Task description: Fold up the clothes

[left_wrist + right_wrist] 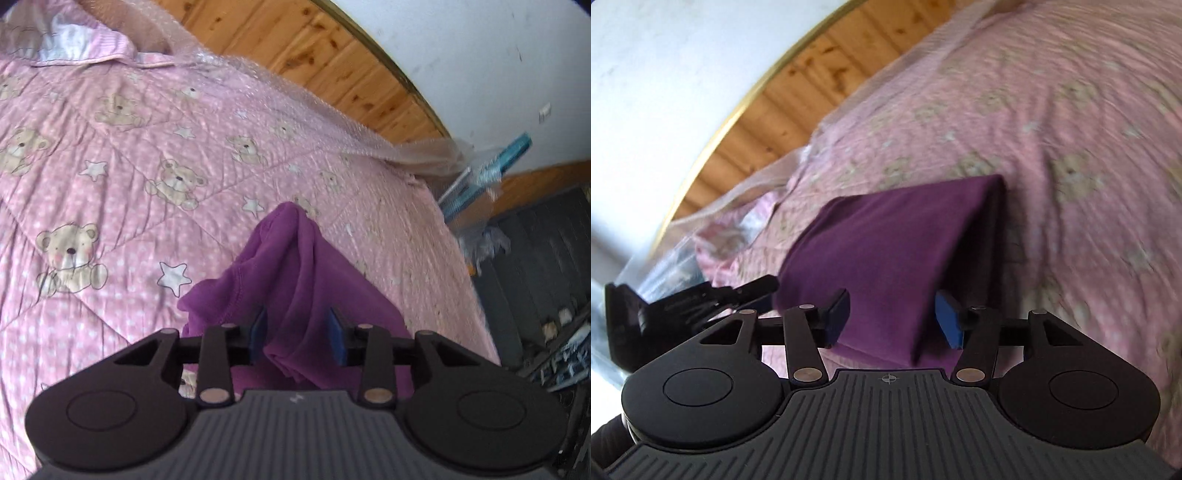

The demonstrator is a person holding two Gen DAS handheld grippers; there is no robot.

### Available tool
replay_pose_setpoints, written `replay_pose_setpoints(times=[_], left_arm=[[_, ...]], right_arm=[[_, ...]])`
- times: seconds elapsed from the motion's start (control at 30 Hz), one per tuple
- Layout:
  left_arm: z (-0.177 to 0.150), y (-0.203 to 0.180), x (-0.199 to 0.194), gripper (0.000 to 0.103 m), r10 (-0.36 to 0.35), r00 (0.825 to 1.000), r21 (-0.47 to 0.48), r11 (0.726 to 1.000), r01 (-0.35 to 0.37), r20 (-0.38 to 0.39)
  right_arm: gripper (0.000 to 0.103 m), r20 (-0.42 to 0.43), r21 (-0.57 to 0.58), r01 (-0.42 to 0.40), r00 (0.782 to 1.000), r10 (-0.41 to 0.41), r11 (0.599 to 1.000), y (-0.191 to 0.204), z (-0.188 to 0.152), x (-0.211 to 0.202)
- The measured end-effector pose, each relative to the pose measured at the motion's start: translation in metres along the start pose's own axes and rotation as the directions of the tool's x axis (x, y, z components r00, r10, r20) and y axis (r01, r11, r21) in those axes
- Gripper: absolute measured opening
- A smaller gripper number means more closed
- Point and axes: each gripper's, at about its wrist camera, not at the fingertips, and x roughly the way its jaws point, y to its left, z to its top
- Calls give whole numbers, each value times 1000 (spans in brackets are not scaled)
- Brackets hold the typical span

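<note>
In the left wrist view, the purple garment (291, 280) is seen at lower centre on a pink teddy-bear quilt (122, 155). The left gripper (298, 334) is held partly open, blue pads astride a raised fold (contact cannot be judged).

In the right wrist view, somewhat blurred, the garment (886, 258) lies at centre; the right gripper (892, 319) is parted around its edge, apparently unclamped.

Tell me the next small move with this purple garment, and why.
Probably lower both tools together to lay the purple garment flat on the pink quilt. It looks raised off the bed, bunched between the left tool fingers and draped between the right tool fingers, so the fold isn't set down yet.
</note>
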Motion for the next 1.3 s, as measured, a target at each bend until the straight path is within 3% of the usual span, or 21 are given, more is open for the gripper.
replay_pose_setpoints(times=[0.1,0.17,0.23,0.27,0.3,0.4,0.53,0.77,0.8,0.87,1.0,1.1,1.2,1.3], left_arm=[[-1,2,10,35,-37,998,50,998,39,-46],[-1,-2,12,28,-47,996,94,994,53,-71],[-2,-8,11,19,-45,995,135,989,57,-93],[-1,-9,8,18,-60,993,133,988,73,-99],[-1,-11,1,15,-86,991,122,988,98,-100],[-7,-11,-8,14,-106,987,112,987,119,-122],[-25,11,11,14,-51,980,82,994,67,-191],[-31,22,6,23,-28,991,53,998,36,-133],[-29,19,0,23,-33,991,66,997,42,-128],[-24,12,-15,23,-36,993,112,993,48,-109],[-4,-9,-44,23,-61,998,177,982,64,-25],[12,-32,-27,27,-95,995,214,972,95,-11],[23,-47,2,27,-85,996,256,963,87,-19],[22,-41,35,27,25,999,292,956,-16,-29]], right_arm=[[52,-30,42,-32,999,33,999,-7,-8,11],[50,-45,31,-43,998,44,999,-7,-10,16],[31,-60,18,-38,997,39,999,-5,-11,21],[16,-67,11,-35,997,36,999,-5,-12,23],[12,-69,4,-36,997,36,999,-4,-11,23],[12,-72,-36,-47,996,44,998,0,-6,9],[12,-149,-117,-7,989,-11,993,0,-14,19],[16,-182,-130,15,983,-38,991,-5,-25,31],[27,-178,-127,23,983,-46,992,-4,-23,27],[39,-137,-137,52,988,-71,989,-2,-16,12],[39,17,-192,123,992,-122,974,9,5,-21],[39,93,-241,143,988,-124,960,19,27,-19],[39,64,-266,152,988,-140,952,15,28,7],[38,36,-291,160,987,-157,943,10,30,32]])
